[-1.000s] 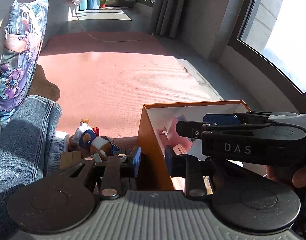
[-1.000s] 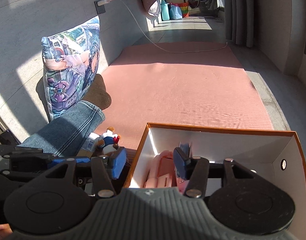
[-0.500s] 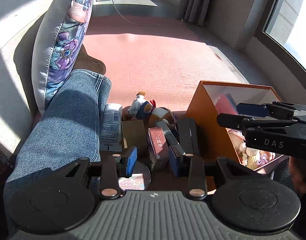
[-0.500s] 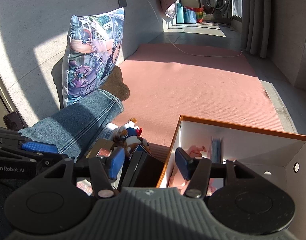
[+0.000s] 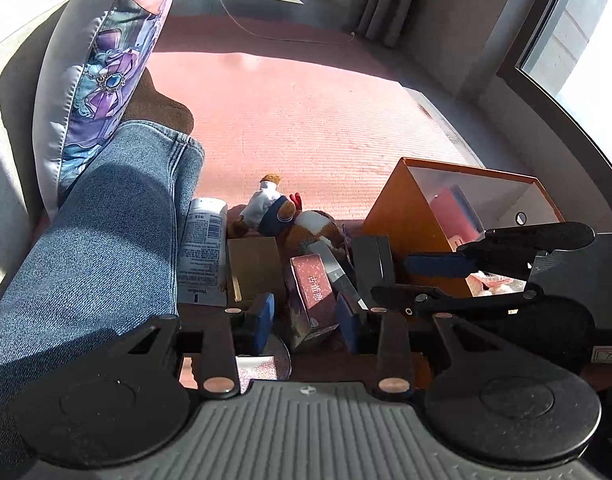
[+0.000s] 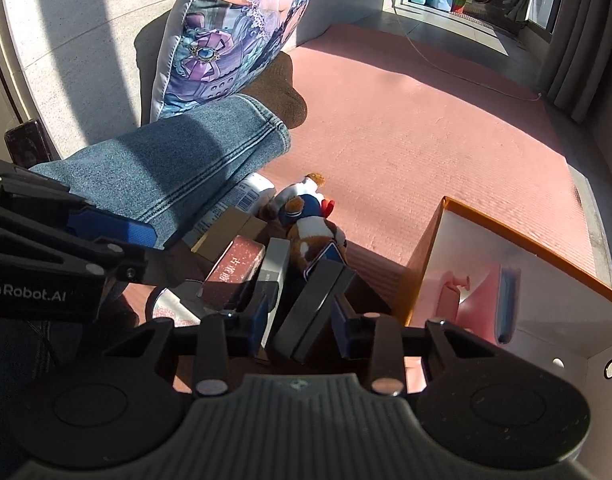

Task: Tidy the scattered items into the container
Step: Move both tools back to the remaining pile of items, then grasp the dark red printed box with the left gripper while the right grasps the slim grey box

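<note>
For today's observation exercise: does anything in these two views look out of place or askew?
Yes. Beside the orange box, a jumble lies on the pink mat: a plush toy on its side, a white tube, and a red carton and black case leaning at angles, which is untidy next to a container.

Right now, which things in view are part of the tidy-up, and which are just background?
Job items:
orange box
red carton
black case, between the right gripper's closing jaws
plush toy
lotion tube
brown carton
left gripper

Lying about:
printed pillow
pink mat
person's denim leg
</note>
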Motion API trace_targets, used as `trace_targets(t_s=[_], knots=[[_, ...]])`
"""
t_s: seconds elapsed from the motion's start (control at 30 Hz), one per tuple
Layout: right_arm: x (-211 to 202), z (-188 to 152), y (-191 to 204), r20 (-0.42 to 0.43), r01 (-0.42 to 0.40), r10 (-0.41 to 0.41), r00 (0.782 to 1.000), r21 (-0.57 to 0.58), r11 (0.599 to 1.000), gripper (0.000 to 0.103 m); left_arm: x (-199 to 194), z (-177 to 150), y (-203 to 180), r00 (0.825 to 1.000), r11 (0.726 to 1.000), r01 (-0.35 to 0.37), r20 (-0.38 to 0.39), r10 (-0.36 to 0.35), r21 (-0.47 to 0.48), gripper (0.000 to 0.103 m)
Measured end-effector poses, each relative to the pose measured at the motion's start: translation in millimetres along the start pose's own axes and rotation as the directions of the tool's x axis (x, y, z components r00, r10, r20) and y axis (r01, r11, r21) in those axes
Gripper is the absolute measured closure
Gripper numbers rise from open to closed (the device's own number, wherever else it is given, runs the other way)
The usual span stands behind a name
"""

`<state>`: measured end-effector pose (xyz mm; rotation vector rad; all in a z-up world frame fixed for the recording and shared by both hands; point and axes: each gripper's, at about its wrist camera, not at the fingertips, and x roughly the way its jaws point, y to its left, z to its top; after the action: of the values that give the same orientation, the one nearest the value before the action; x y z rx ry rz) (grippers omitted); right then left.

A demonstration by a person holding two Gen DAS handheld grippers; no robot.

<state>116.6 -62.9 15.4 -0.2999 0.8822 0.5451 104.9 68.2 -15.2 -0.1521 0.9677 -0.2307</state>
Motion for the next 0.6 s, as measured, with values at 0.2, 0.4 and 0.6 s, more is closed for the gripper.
trace_targets(t_s=[0.2, 0.4, 0.6], knots=[[9.7, -4.6, 11.2, -0.027, -0.035, 0.033, 0.999, -0.075, 0.997, 0.065, 12.1, 3.6, 5.9, 0.999, 0.996, 0.050, -0.006, -0.051, -0.068, 0.056], [20.1, -2.3, 18.8, -0.035, -0.049, 0.045, 0.998, -0.110, 0.993, 0.077, 25.6, 7.3, -0.4, 0.999, 0.997, 0.039, -0.034, -0.041, -0.070, 0.056], [29.8, -1.0, 17.8, -0.047, -0.061, 0.057, 0.997, -0.091, 0.994, 0.079, 40.4, 6.9, -3.2, 0.998, 0.996, 0.015, -0.063, -0.020, -0.085, 0.056]])
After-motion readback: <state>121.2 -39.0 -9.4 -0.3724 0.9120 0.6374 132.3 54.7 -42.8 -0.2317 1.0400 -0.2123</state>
